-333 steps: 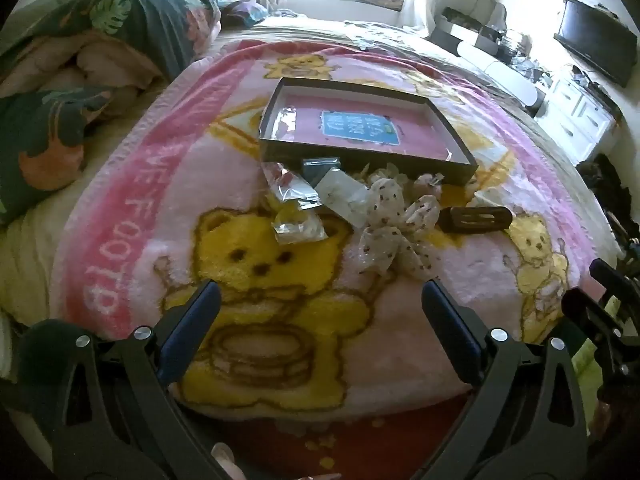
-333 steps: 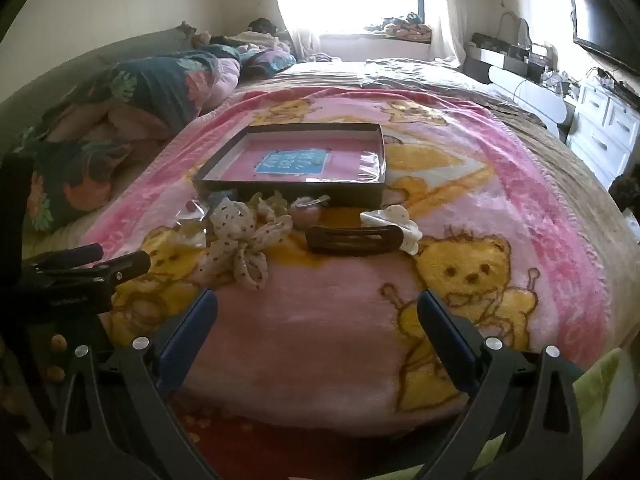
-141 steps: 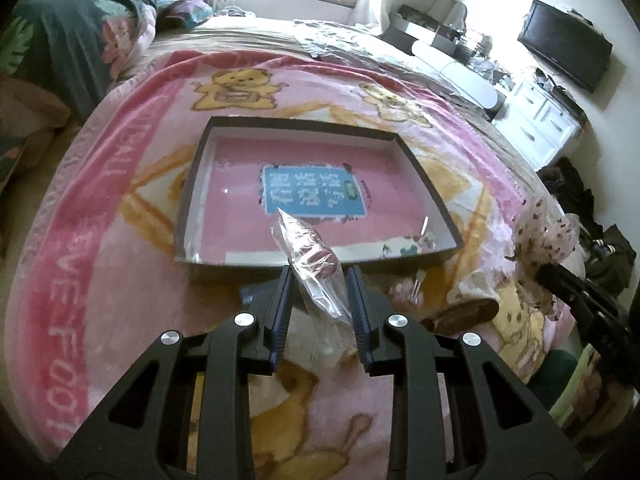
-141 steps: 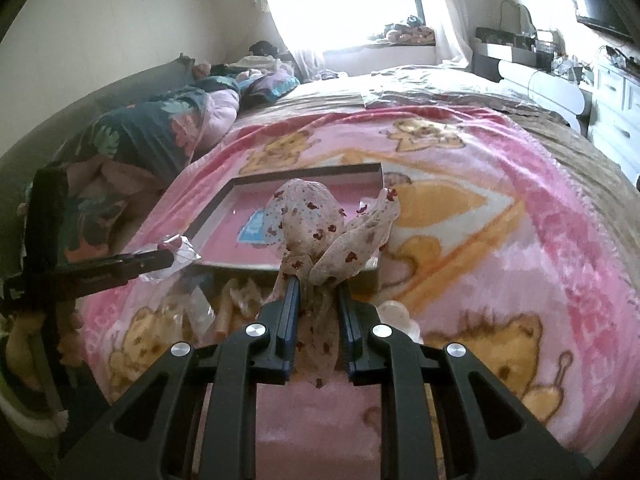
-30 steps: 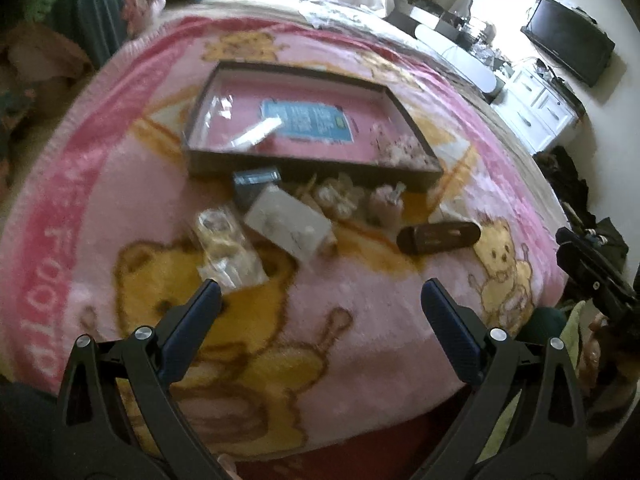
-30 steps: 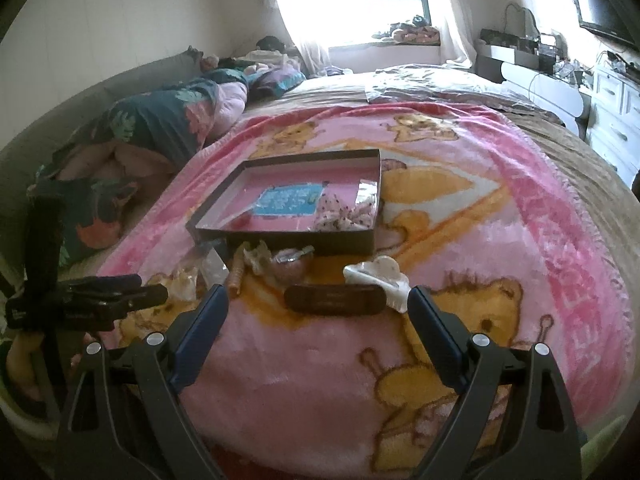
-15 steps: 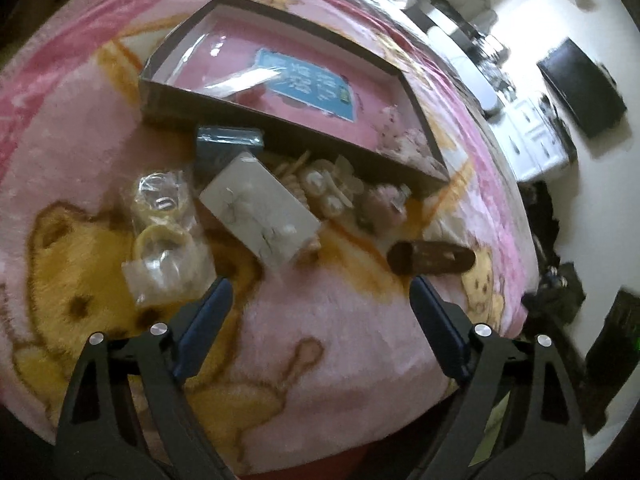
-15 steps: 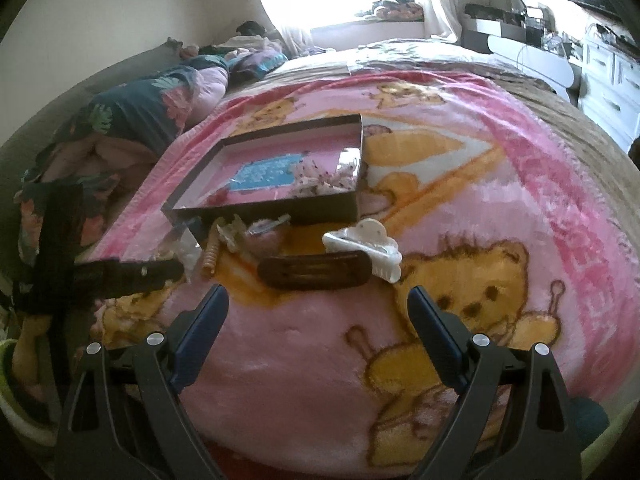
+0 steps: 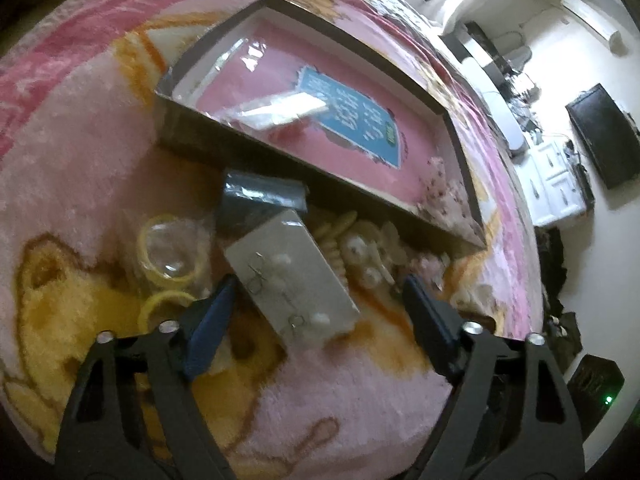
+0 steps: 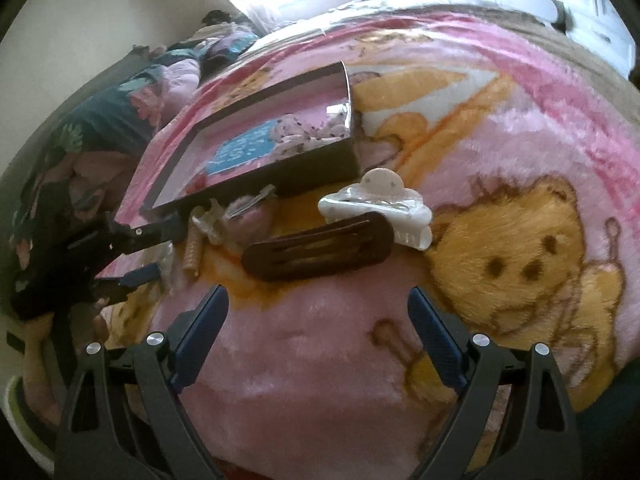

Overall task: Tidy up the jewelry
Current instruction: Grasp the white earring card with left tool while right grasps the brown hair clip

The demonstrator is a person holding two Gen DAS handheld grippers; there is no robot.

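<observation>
A grey earring card [image 9: 288, 280] lies on the pink bear blanket in front of the dark tray [image 9: 192, 140]. My left gripper [image 9: 320, 304] straddles the card with its jaws closing; the pads are still apart from its edges. In the tray lie a clear packet [image 9: 280, 110] and a spotted bow [image 9: 444, 196]. My right gripper [image 10: 316, 304] stands open, low over the blanket just short of a brown hair clip [image 10: 320, 248]. A white claw clip [image 10: 380, 208] touches the clip's far side. The left gripper [image 10: 164, 248] also shows at the left of the right wrist view.
Around the card lie a dark packet [image 9: 260, 196], a clear bag of yellow rings [image 9: 172, 252], a beige spiral hair tie [image 9: 336, 232] and a white pearly piece [image 9: 372, 248]. The tray [image 10: 280, 176] sits behind them. Rumpled bedding [image 10: 100, 128] lies far left.
Both grippers have sunk closer to the blanket and rolled. The left jaws have narrowed around the earring card. The right gripper has neared the brown clip, still wide.
</observation>
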